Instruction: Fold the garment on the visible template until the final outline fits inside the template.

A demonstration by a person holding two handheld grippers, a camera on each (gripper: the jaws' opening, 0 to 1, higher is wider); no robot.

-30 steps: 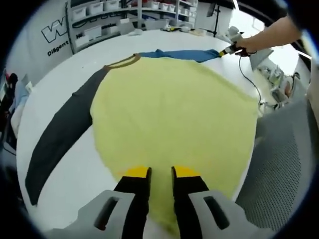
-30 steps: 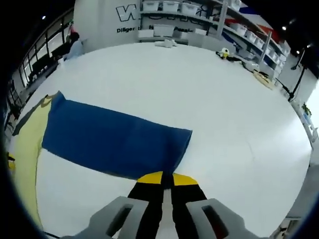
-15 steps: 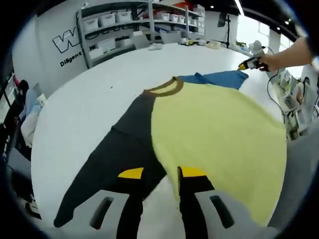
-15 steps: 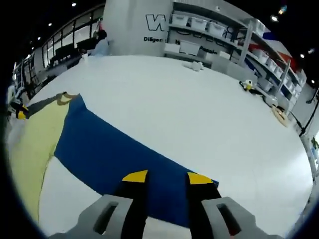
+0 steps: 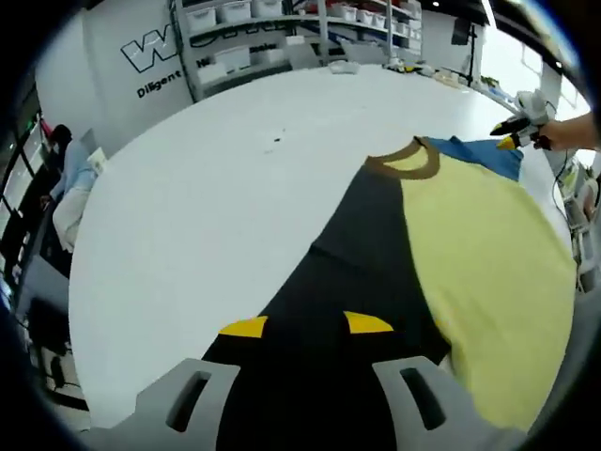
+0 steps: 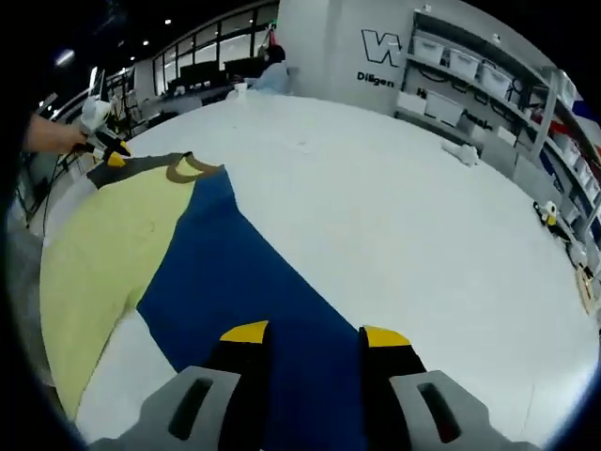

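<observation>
Black sleeve (image 5: pixel 347 272) running straight ahead from left gripper (image 5: pixel 305 325), long axis away toward collar (image 5: pixel 406 163); yellow body (image 5: pixel 488 272) lying off to its right. Jaws spread wide over the sleeve, gripping nothing, contact unclear. Blue sleeve (image 6: pixel 254 282) stretching ahead and leftward from right gripper (image 6: pixel 316 334), body (image 6: pixel 108 254) further left. Jaws likewise gaping over cloth, holding nothing. Each claw sitting nearest its own sleeve, likely lining up inward folds.
</observation>
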